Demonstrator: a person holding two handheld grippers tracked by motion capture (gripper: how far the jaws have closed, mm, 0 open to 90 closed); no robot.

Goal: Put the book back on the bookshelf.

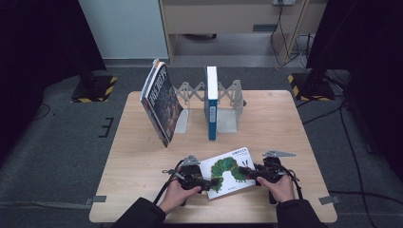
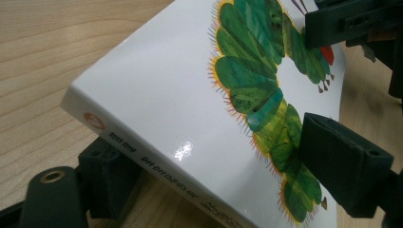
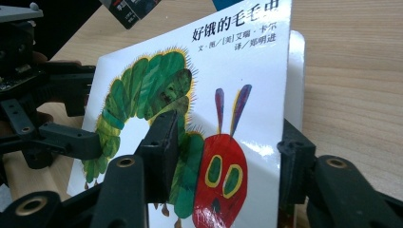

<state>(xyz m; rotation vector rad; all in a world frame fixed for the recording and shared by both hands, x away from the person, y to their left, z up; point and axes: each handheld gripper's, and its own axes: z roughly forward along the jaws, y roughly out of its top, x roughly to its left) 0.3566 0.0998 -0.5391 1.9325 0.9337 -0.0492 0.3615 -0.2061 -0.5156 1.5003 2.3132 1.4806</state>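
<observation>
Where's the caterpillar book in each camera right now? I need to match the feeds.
High view: caterpillar book at near table edge, between both grippers.
Left gripper view: fills the middle, spine toward the camera.
Right gripper view: centre, cover facing the camera.
Shared landmark: the green caterpillar picture on its white cover.

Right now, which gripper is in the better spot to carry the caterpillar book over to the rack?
Probably the right gripper. Both grippers clamp the caterpillar book, the left gripper at its near spine corner. The free slot in the rack, right of the blue book, lies nearer the right side.
</observation>
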